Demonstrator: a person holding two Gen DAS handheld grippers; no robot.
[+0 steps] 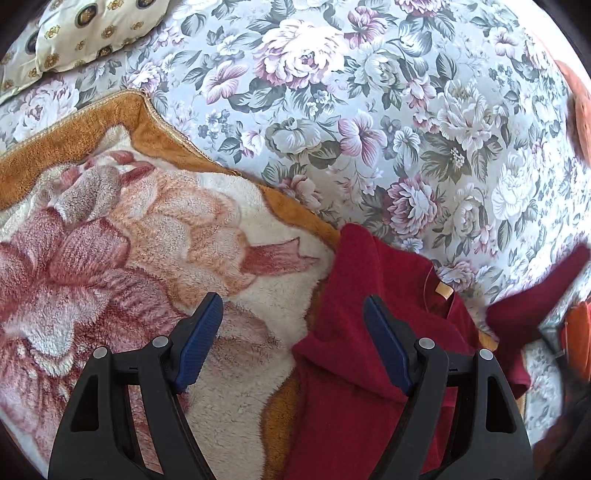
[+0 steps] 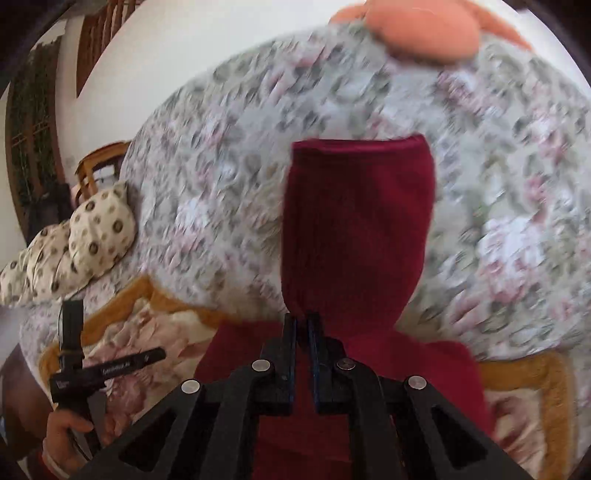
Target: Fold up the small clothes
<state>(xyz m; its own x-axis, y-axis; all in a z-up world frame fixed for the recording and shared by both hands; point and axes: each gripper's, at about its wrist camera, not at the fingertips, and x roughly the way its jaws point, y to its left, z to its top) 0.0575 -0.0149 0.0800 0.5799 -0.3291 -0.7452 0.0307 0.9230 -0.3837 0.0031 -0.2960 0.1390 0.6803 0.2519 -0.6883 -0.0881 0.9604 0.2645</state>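
Observation:
A small dark red fleece top [image 1: 351,332] lies on a plush flowered blanket [image 1: 129,240], partly folded, with its collar label [image 1: 443,290] showing. My left gripper [image 1: 293,314] is open and empty, held above the top's left edge and the blanket. My right gripper [image 2: 302,321] is shut on the red top's sleeve [image 2: 354,221] and holds it lifted so it stands up in front of the camera. That sleeve also shows at the right of the left wrist view [image 1: 535,291]. The right wrist view is blurred by motion.
The blanket lies on a bed with a floral sheet [image 1: 369,110]. A cream patterned pillow [image 1: 92,29] lies at the far left, and an orange cushion [image 2: 424,26] at the far end. The left gripper's handle and a hand [image 2: 74,424] show at lower left.

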